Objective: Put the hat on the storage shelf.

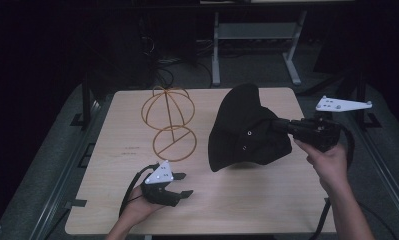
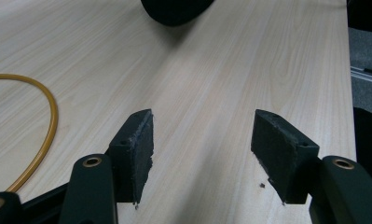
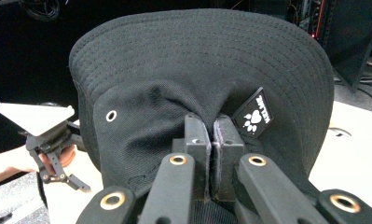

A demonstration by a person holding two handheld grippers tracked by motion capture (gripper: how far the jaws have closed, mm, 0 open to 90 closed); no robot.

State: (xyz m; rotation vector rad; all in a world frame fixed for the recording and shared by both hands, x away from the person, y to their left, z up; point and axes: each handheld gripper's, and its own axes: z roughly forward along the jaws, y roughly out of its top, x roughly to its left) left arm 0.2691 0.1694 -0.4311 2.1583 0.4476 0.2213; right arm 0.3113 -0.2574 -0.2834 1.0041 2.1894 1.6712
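— On the wooden table [image 1: 112, 200]?

— One black bucket hat [image 1: 247, 132], one orange wire stand [image 1: 169, 122]. Two things, counted once over.

— And the hat, lying flat?

— Lifted on the right half, crown side toward the right gripper [image 1: 282, 126], brim drooping to the tabletop at the near left edge. Pinched by a fold of crown cloth. Seen along the right gripper's jaws: both black pads pressed together with fabric bunched between, almost no gap. One metal eyelet [image 3: 111, 115] to the left of the pinch, one small black label with a white paw print [image 3: 252, 115] just to its right. Rows of stitching across the brim above.

— The stand?

— Left of the hat, near the table's middle and back. Two upright wire hoops crossed into a globe shape, on one thin stem, over one round base ring with a cross bar. Apart from the hat, near it.

— Left gripper?

— Left gripper [image 1: 182, 185] low at the near left of the table, held in a hand [image 1: 142, 207], grey three-cornered plate on top. Jaws spread wide, bare wood between the two pads, nothing held. Just in front of the stand's base ring; an arc of that orange wire at the left in the left gripper view, hat edge at the top.
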